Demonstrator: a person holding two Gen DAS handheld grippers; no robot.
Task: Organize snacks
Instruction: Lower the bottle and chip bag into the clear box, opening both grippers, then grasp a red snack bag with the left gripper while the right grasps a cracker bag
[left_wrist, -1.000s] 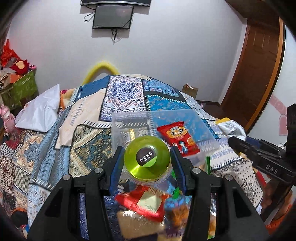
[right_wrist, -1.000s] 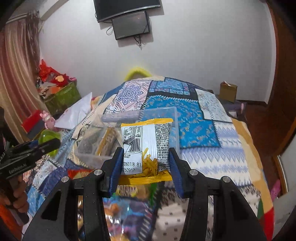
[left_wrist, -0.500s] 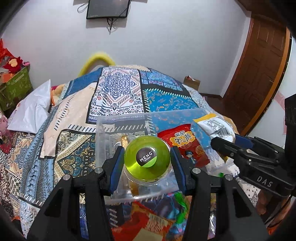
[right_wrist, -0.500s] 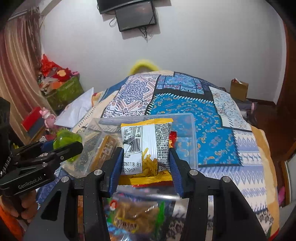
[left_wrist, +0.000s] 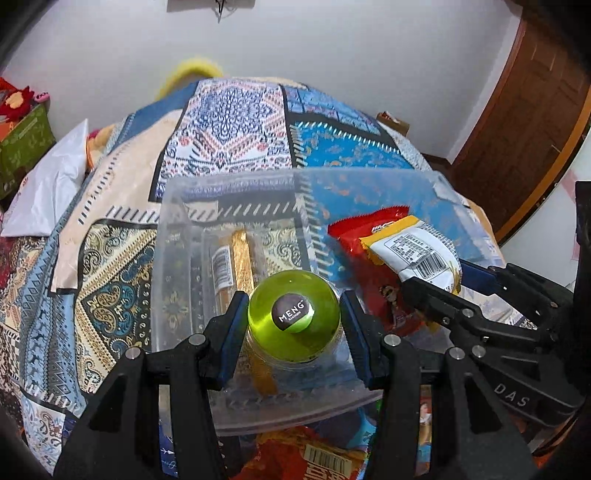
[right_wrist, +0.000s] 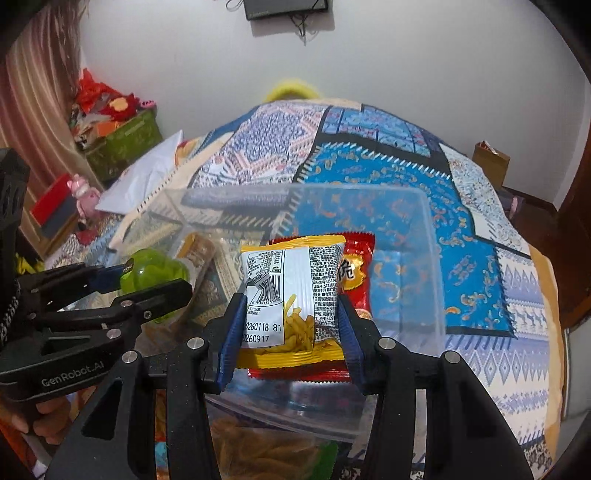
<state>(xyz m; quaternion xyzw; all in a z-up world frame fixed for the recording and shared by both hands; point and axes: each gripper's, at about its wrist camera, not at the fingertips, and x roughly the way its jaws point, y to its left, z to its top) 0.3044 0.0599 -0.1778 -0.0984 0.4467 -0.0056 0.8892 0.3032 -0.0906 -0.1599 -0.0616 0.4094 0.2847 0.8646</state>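
Left of centre in the left wrist view, the left hand-held gripper (left_wrist: 293, 325) is clamped on a green-capped jelly cup (left_wrist: 293, 314), its pads pressed to the cup's sides. The cup hangs over the near left part of the clear plastic bin (left_wrist: 236, 181), which sits on the patterned bed quilt (left_wrist: 229, 122). A gold-wrapped snack bar (left_wrist: 242, 258) already lies on the bin floor beyond it.

At lower centre of the right wrist view, the right hand-held gripper (right_wrist: 290, 332) is closed partway on a white-and-yellow fries packet (right_wrist: 291, 295), held upright over the bin's middle, just in front of a red snack packet (right_wrist: 356, 273) lying inside.

The step in hand looks like delivery into the bin. Next, each item likely needs lowering closer to the bin floor, then the jaws spreading to let go, with the cup set down beside the bar and not on it.
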